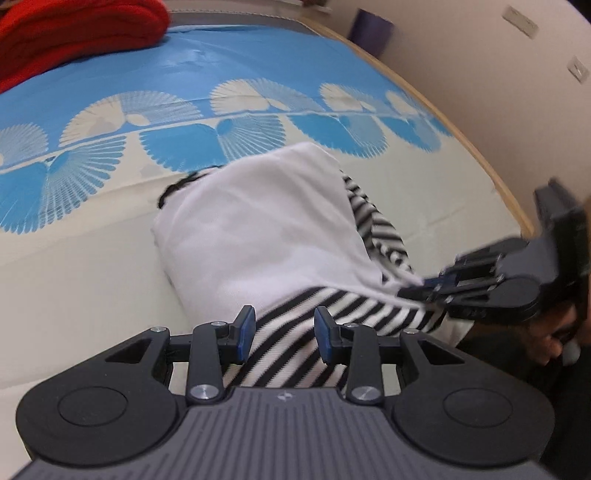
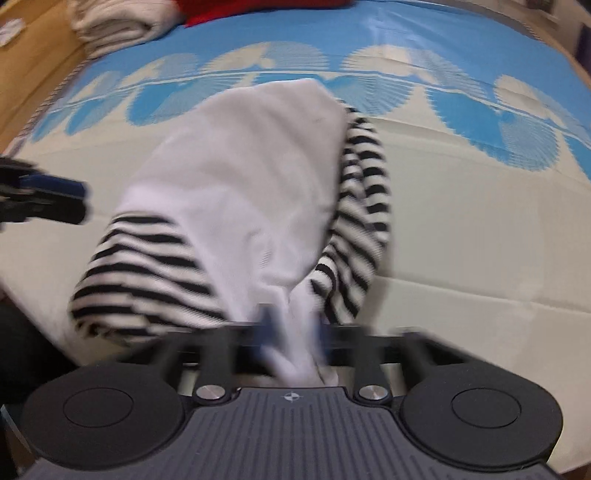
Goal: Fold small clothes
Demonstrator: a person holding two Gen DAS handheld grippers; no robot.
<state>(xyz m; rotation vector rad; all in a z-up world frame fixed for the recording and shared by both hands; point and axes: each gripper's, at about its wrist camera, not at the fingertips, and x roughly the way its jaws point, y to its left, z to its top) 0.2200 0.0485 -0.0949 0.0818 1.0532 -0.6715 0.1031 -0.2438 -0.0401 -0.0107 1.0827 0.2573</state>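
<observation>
Claw on the right (image 2: pixel 291 325) is pinched tight on a bunch of white cloth at the near end of the small garment (image 2: pixel 236 177), though this view is blurry. Its two blue pads sit close together with the cloth squeezed between them. The left claw (image 1: pixel 284 334) has its pads apart, and the striped part of the garment lies under the gap between them; the pads do not press on it. The garment is white on top with black and white stripes along its sides. It lies in a soft heap on a bed sheet (image 1: pixel 92 229) that is cream near the claws and blue with fan shapes farther away. A red cloth (image 1: pixel 74 33) sits at the far corner, and a folded cream pile (image 2: pixel 114 26) lies beside it.
</observation>
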